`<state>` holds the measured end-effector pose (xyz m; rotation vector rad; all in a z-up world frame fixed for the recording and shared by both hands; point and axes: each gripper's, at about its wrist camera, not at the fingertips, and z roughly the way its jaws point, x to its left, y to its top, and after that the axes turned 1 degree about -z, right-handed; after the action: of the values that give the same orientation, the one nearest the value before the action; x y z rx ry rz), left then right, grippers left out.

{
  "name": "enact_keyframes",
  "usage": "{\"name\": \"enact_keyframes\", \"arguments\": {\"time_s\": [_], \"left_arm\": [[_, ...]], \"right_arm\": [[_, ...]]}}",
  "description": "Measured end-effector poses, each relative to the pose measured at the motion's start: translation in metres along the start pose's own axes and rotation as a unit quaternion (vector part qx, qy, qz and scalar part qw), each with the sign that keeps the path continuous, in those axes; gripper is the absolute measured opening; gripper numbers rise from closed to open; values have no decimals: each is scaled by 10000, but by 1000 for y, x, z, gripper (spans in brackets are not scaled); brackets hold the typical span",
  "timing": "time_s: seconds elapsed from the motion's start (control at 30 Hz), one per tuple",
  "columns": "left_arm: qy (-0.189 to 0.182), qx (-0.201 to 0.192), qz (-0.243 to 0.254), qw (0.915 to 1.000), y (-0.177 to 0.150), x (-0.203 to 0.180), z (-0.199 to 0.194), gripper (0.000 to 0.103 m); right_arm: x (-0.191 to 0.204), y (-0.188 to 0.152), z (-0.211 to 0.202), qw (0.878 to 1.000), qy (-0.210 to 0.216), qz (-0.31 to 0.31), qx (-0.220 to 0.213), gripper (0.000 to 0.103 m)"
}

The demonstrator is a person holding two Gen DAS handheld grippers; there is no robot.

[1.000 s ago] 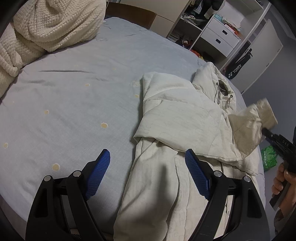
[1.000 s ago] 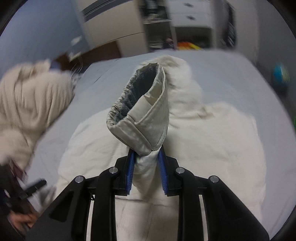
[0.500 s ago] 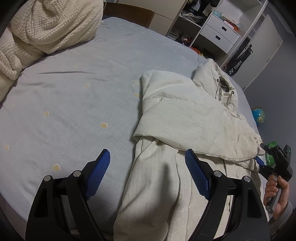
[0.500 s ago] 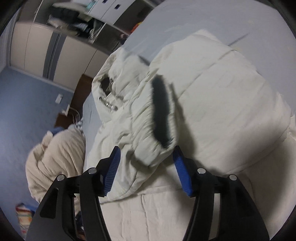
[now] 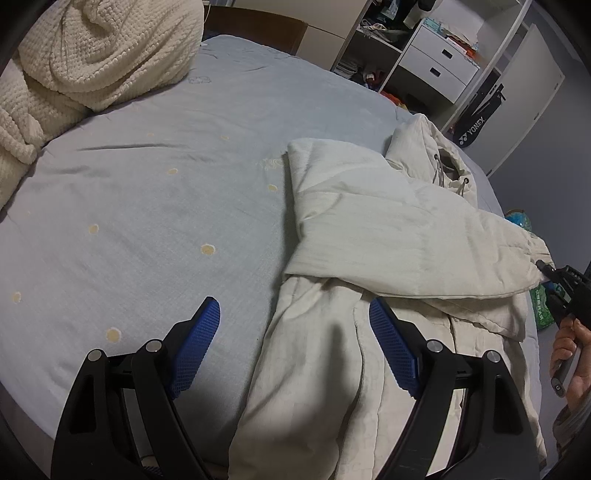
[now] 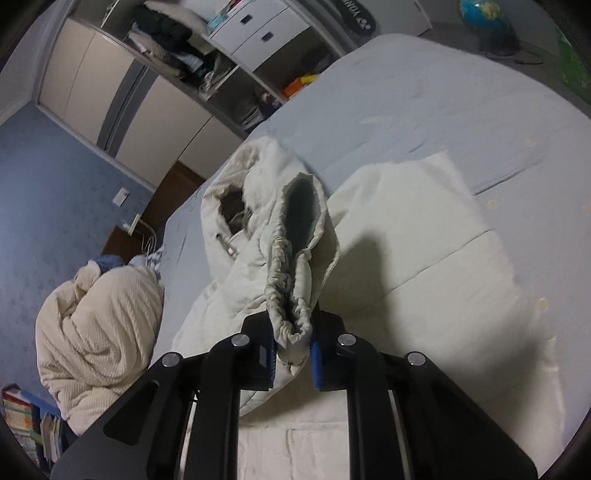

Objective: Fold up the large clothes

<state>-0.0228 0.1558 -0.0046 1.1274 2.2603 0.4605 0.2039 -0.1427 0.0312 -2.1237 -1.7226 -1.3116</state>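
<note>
A cream padded hooded jacket (image 5: pixel 388 236) lies on the light blue bed (image 5: pixel 147 177), one sleeve folded across its body. My left gripper (image 5: pixel 293 350) is open and empty, hovering over the jacket's lower left edge. My right gripper (image 6: pixel 293 354) is shut on the elastic cuff of the sleeve (image 6: pixel 291 295), whose dark opening faces up. It also shows at the right edge of the left wrist view (image 5: pixel 554 277), at the sleeve's end. The jacket's hood (image 6: pixel 236 206) with its drawstrings lies beyond the cuff.
A cream knitted blanket (image 5: pixel 85 62) is heaped at the bed's far left corner. White drawers and open shelves (image 5: pixel 436 62) stand beyond the bed. A globe (image 6: pixel 487 18) and a green packet (image 5: pixel 541 306) sit on the floor beside the bed.
My right gripper let the lifted cuff down across the jacket, opened, then closed on the cuff again at the jacket's right edge. My left gripper stayed still and open.
</note>
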Motion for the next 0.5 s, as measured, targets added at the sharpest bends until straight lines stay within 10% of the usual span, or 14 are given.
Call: {"name": "enact_keyframes", "arguments": {"time_s": [0.17, 0.5], "left_arm": [[6, 4, 8, 10000, 0, 0, -1, 80], [81, 57, 88, 9999, 1, -3, -1, 80]], "right_arm": [[-29, -18, 26, 9950, -668, 78, 737, 18], [-54, -32, 1, 9967, -514, 18, 626, 39]]}}
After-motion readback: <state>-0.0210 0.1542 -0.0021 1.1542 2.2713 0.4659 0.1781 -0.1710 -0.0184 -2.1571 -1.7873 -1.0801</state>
